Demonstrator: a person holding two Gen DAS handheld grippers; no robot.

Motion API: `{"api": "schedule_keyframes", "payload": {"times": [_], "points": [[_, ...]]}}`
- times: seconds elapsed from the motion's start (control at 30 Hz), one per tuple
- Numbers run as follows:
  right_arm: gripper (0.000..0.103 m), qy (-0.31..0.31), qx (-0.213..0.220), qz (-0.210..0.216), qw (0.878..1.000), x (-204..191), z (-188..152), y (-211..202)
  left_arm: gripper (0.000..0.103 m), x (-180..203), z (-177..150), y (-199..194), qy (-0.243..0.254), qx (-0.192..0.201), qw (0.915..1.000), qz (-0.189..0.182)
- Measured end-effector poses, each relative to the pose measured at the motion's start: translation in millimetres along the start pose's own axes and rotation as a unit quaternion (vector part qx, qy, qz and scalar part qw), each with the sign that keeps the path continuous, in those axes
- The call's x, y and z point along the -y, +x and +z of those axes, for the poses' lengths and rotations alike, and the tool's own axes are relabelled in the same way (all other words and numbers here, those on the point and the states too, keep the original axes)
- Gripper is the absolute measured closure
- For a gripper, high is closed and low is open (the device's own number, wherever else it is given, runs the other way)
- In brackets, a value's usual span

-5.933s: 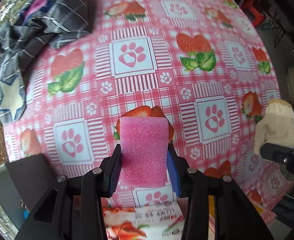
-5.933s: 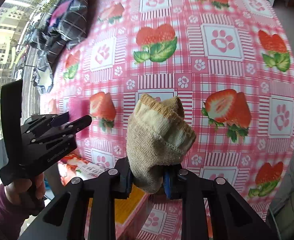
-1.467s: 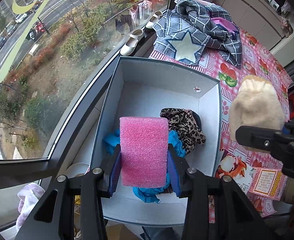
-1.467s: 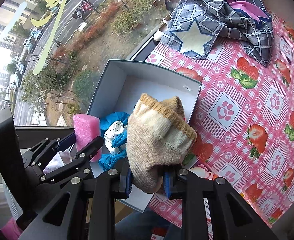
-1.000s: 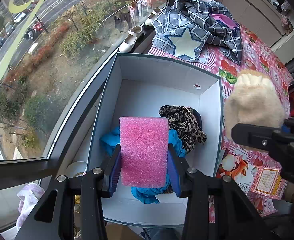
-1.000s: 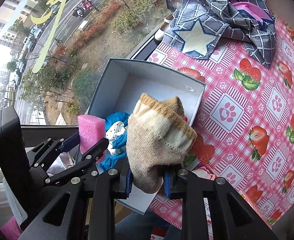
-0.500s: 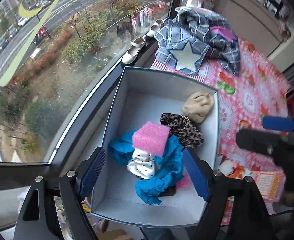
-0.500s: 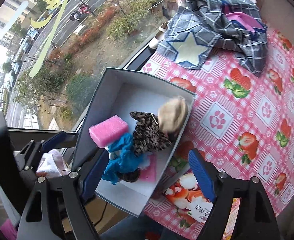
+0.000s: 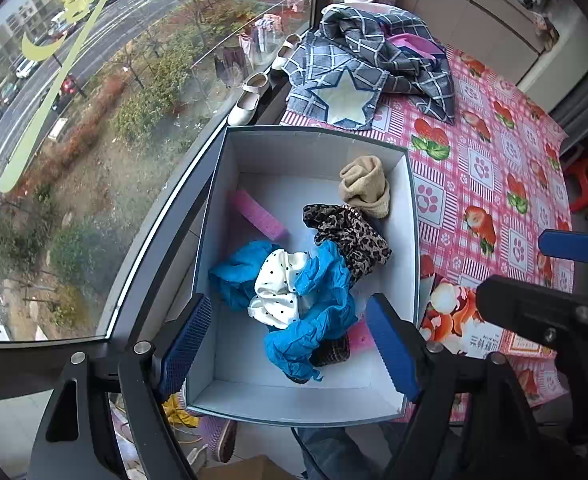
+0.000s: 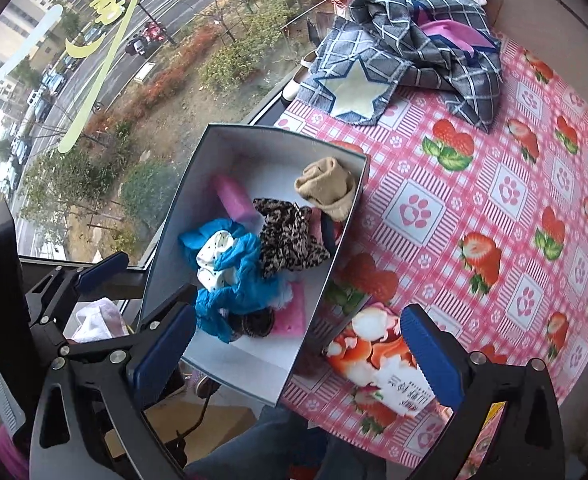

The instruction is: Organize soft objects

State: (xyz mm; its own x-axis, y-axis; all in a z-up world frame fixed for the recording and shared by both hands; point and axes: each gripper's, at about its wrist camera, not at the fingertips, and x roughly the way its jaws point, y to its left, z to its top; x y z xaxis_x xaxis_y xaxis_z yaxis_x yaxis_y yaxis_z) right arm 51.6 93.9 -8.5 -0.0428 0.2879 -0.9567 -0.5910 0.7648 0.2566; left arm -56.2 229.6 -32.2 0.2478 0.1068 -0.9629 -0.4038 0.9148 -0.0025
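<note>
Now, box: a grey-rimmed white cardboard box (image 9: 411, 216) sits at the window-side edge of the table, its long axis running away from the cameras toward the glass.
Pink sponge: the rectangular pink foam sponge (image 9: 259, 216) lies in the far left part of the box, long axis slanting from the far left wall toward the middle; it looks propped at a tilt rather than flat.
Beige sock: the rolled beige knitted sock (image 9: 366, 188) rests in the far right corner against the right wall, ribbed cuff end nearer the cameras.
Other cloth: a leopard-print fabric piece (image 9: 350, 236) lies just beside the sock, and a crumpled blue cloth with a white polka-dot piece (image 9: 290, 292) fills the middle.
Left gripper (image 9: 290, 344): spread above the near end of the box, nothing between its blue pads.
Right gripper (image 10: 294, 356): its jaws have just been opening and stand wide, empty, over the box's near corner.
Table: a pink strawberry-and-paw-print tablecloth (image 10: 494, 208) carries a grey plaid garment with a pale star (image 10: 394, 60) at the far end.
</note>
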Motion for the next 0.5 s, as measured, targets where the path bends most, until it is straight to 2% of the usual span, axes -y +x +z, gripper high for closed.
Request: {"api": "schedule_keyframes", "payload": {"times": [0.5], "points": [[0.0,0.035,0.011,0.005,0.999,2,-22,-2,0.02,10,-6,-3,0.034,-0.008,0.9994,-0.007]]}}
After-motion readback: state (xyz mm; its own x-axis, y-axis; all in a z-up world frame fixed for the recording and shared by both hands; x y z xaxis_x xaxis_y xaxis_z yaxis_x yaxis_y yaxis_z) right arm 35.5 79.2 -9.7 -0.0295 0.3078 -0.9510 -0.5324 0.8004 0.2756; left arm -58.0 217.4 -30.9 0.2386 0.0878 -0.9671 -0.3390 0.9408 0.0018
